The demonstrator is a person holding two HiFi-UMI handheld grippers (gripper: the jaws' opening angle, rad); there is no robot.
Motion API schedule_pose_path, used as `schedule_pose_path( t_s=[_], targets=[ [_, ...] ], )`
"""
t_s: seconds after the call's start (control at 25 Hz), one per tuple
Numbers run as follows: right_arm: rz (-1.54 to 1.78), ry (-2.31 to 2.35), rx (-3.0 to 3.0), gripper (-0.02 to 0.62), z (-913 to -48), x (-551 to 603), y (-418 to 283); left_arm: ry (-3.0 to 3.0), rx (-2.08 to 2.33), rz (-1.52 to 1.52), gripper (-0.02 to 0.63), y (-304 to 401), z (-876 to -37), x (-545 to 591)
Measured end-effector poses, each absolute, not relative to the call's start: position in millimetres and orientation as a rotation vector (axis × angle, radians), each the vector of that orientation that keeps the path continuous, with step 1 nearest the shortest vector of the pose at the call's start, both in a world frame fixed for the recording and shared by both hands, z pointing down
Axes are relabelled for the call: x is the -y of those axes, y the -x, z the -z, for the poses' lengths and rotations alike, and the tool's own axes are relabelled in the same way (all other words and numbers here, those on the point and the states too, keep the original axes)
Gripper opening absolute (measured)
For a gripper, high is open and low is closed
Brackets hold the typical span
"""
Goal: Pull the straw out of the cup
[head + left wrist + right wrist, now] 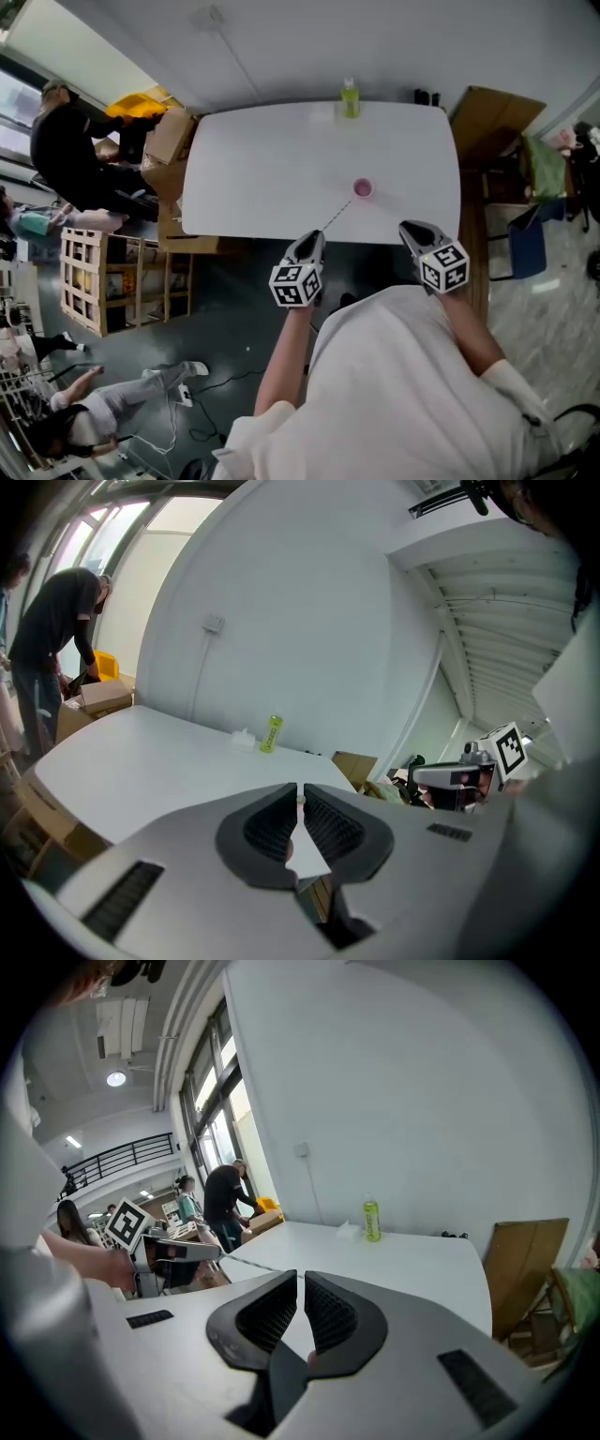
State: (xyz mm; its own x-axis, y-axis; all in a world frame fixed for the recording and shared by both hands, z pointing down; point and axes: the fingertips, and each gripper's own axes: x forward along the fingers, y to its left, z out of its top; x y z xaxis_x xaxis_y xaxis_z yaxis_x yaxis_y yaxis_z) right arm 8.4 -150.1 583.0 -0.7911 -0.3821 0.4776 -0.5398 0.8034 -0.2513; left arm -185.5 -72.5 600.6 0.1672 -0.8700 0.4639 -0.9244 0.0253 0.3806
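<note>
A small pink cup (pixel 363 188) stands on the white table (pixel 262 159), right of its middle. A thin straw (pixel 337 215) slants from the cup's rim toward the near edge. Whether its far end is still inside the cup I cannot tell. My left gripper (pixel 317 238) is shut on the straw's near end, off the table's front edge. In the left gripper view a pale tip shows between the closed pads of the left gripper (pixel 300 795). My right gripper (pixel 410 228) hovers at the front edge, right of the cup. Its jaws (pixel 301 1277) are shut with nothing in them. The right gripper view shows the straw (pixel 248 1262).
A green bottle (pixel 350 98) stands at the table's far edge by the wall. Cardboard boxes (pixel 171 141) and a bending person (pixel 70 150) are left of the table. More cardboard (pixel 492 117) and a chair (pixel 525 244) are on the right.
</note>
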Motion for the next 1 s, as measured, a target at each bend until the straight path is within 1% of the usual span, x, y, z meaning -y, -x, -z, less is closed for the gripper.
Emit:
schedule_pose_path(
  t_s=[0.2,0.44,0.88,1.0],
  targets=[
    [-0.524,-0.740,2.610,0.049,-573,111,-1,-1.875,1.684,-0.126,0.025,195,-594,38],
    [-0.535,-0.814,2.629,0.049,-562,84,-7,-1.918,1.636,-0.147,0.025,189,-587,8],
    [-0.532,-0.803,2.624,0.049,-557,79,-54,-1.916,1.695,-0.083,0.025,170,-556,-22],
    [-0.493,-0.753,2.639,0.047,-552,81,-57,-1.885,1.720,-0.059,0.025,165,-555,-27]
  ],
)
